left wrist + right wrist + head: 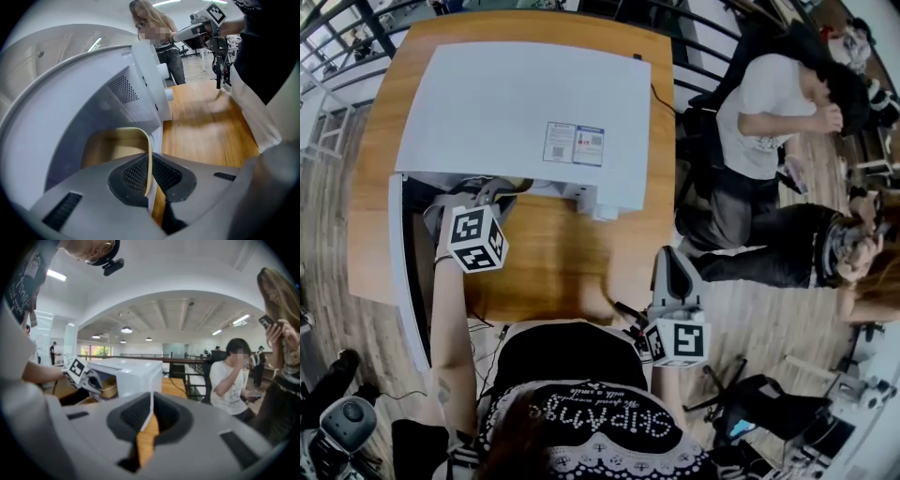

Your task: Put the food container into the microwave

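Note:
A white microwave (525,112) stands on the wooden table (553,253) with its door (398,272) swung open at the left. My left gripper (485,200) reaches into the opening, shut on the rim of a tan food container (117,145). In the left gripper view the thin rim is pinched between the jaws of that gripper (149,180), and the container's body sits inside the grey cavity. The right gripper view shows the container (108,389) at the microwave's (136,373) mouth. My right gripper (667,258) hovers off the table's right front corner, shut and holding nothing.
A person in a white shirt (769,112) sits on the floor to the right of the table, and another person (862,253) is beside them. A black railing (694,56) runs behind the table. Gear lies on the floor at the lower right (769,403).

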`<state>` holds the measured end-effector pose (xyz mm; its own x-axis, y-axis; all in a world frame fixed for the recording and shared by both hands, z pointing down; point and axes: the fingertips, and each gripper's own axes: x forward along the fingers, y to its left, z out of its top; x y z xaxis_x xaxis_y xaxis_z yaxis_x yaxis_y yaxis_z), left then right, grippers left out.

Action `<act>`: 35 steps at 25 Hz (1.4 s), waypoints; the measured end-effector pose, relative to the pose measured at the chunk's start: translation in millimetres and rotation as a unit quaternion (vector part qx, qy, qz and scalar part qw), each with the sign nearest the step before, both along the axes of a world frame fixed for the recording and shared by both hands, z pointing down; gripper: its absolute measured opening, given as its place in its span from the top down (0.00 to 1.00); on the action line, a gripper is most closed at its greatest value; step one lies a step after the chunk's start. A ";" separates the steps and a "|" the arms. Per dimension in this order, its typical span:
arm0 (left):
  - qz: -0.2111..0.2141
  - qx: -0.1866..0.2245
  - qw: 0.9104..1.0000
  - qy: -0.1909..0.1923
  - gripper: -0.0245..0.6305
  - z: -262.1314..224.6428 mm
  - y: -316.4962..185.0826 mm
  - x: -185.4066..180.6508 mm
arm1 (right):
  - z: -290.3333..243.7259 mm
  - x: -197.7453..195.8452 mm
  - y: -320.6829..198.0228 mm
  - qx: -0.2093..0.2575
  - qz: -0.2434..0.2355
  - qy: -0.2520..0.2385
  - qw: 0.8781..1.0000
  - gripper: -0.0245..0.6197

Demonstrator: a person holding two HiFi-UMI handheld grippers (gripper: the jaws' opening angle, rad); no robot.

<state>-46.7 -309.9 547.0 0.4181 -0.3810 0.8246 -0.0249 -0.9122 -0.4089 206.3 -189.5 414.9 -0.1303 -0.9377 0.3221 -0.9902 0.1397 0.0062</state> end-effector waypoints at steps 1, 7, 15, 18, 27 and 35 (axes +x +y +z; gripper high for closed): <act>0.000 -0.002 1.000 -0.001 0.89 2.5 -1.4 -0.4 | 0.9 -0.7 -0.9 -0.002 -0.001 0.000 1.000 0.90; 0.000 -0.005 1.000 -0.004 0.89 13.7 -14.8 -1.9 | 5.2 -0.4 -6.6 -0.008 0.002 0.001 1.000 0.90; -0.005 -0.019 1.000 -0.007 0.90 27.9 -28.1 -4.0 | 8.0 -0.4 -9.3 -0.015 0.008 0.001 1.000 0.90; -0.005 -0.025 1.000 -0.012 0.90 34.2 -30.2 -5.0 | 10.5 0.4 -10.4 -0.018 0.010 0.001 1.000 0.90; -0.008 -0.027 1.000 -0.011 0.89 36.4 -30.7 -3.1 | 9.6 0.3 -8.5 -0.018 0.011 0.000 1.000 0.90; -0.021 -0.007 1.000 0.016 0.70 38.4 -39.2 0.7 | 15.2 2.1 -9.2 -0.019 0.013 0.003 1.000 0.90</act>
